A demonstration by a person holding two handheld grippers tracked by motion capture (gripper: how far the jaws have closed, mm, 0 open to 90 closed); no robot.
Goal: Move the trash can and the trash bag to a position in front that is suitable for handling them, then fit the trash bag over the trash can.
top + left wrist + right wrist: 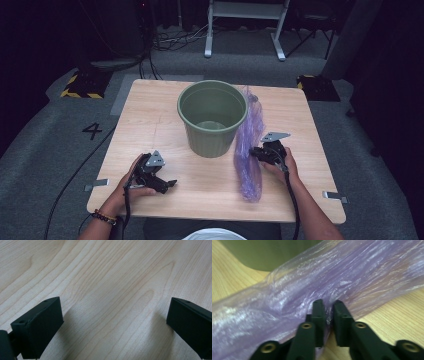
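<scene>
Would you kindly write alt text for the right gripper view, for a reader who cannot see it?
The right gripper pinches a fold of a crinkled purple plastic bag between its nearly closed black jaws. The bag lies across a light wooden table, with a green bucket behind it.

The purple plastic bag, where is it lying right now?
In the high view the purple bag lies on the table just right of the green bucket, its edge pinched by the right gripper.

Camera layout: one overhead, two gripper-mounted.
High view looks forward and down over the table (165, 115); both gripper views sit close to its wood; the right gripper view shares the purple bag (317, 277) and green bucket (212, 120).
</scene>
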